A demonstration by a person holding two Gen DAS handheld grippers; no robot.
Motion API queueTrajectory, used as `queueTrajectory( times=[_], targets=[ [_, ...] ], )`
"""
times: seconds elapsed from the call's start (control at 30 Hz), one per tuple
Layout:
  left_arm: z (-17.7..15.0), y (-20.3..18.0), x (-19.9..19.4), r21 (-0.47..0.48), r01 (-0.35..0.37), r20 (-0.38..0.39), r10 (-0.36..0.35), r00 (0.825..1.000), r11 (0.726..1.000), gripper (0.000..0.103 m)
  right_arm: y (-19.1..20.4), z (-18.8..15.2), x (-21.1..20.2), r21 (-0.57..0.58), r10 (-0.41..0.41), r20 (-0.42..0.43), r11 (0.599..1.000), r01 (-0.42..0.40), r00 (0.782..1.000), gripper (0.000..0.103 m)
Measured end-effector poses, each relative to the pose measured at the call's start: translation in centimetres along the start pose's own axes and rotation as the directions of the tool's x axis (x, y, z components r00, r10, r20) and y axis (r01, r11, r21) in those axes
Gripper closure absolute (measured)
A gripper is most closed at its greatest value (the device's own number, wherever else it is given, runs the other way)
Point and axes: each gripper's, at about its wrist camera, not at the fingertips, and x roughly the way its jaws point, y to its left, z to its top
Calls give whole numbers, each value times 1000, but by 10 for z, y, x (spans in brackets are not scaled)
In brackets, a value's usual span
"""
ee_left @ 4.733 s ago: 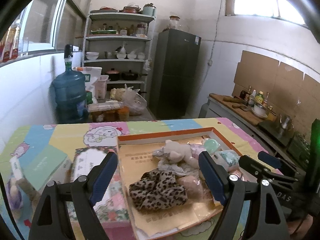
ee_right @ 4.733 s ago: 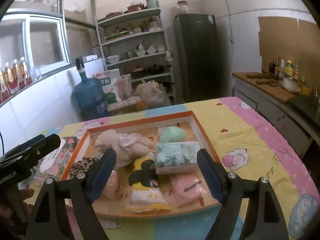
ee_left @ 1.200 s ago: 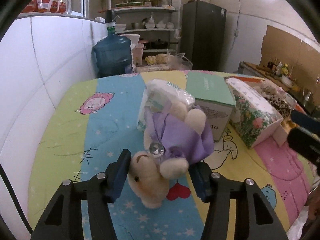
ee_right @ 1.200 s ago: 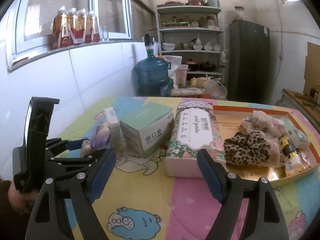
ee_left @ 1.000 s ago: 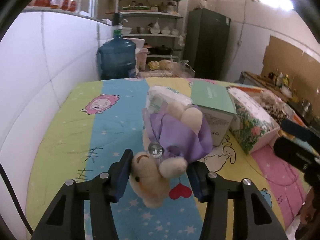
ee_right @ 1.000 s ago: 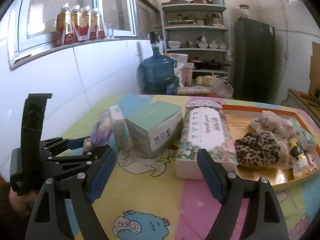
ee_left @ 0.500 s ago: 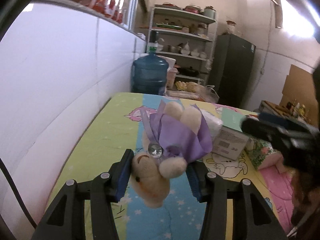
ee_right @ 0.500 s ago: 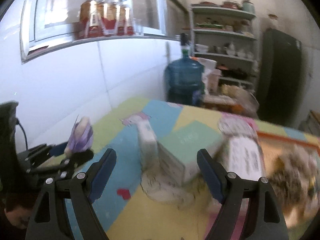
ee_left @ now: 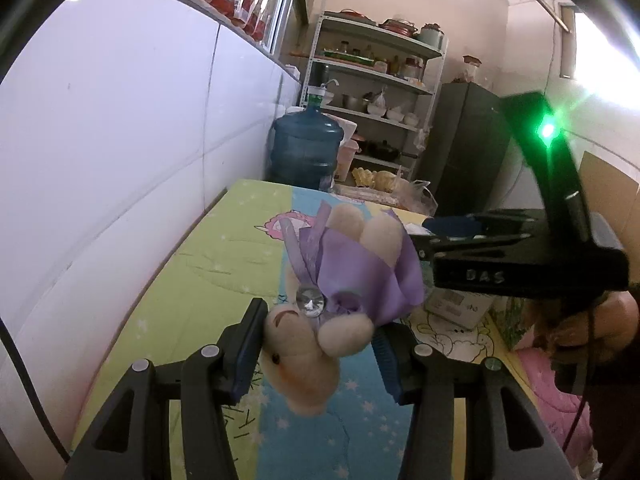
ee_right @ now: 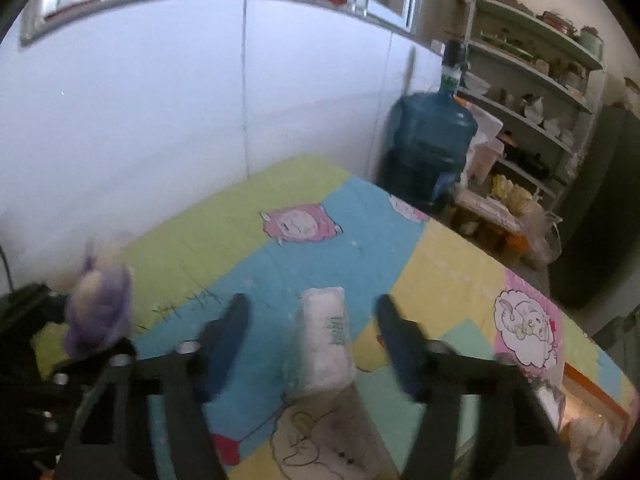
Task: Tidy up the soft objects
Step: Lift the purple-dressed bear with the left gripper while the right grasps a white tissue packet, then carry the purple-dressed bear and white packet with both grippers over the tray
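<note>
Left gripper point(ee_left: 318, 354) is clamped on the plush bunny point(ee_left: 340, 300), holding it above the table point(ee_left: 192, 280). Right gripper point(ee_right: 314, 336) has just been closing – blurry, jaws still off the tissue pack point(ee_right: 326, 342) between them.

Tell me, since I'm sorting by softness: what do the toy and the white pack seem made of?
Plush toy: fuzzy cream pile, matte; its purple dress looks like satiny fabric with a faceted gem. White pack: probably tissues in thin glossy plastic film, though blur leaves that uncertain.
</note>
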Motion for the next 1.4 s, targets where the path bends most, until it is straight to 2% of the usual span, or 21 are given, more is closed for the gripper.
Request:
queueTrajectory(
  times=[0.1,0.17,0.27,0.43,0.8,1.4],
  targets=[
    [0,2,3,-10,5,0,-5,1000,1000,52,2,-4,7,-16,0,-30,1000,-1,1000,64],
    [-1,4,4,-16,9,-2,-9,1000,1000,52,3,-6,8,-15,18,-31,1000,-19,999,78],
    [-2,6,4,-19,13,-5,-13,1000,1000,52,4,-11,4,-11,25,-22,1000,-25,999,84],
    [-2,7,4,-23,9,-3,-9,1000,1000,52,6,-11,-3,10,34,2,999,-34,999,85],
    [-1,-3,-7,-8,-5,12,5,1000,1000,52,10,-16,-52,52,32,118,998,-38,993,85],
    [5,-42,-38,57,12,50,-15,999,998,52,-6,-49,-133,112,-15,236,994,-11,972,85]
  ],
)
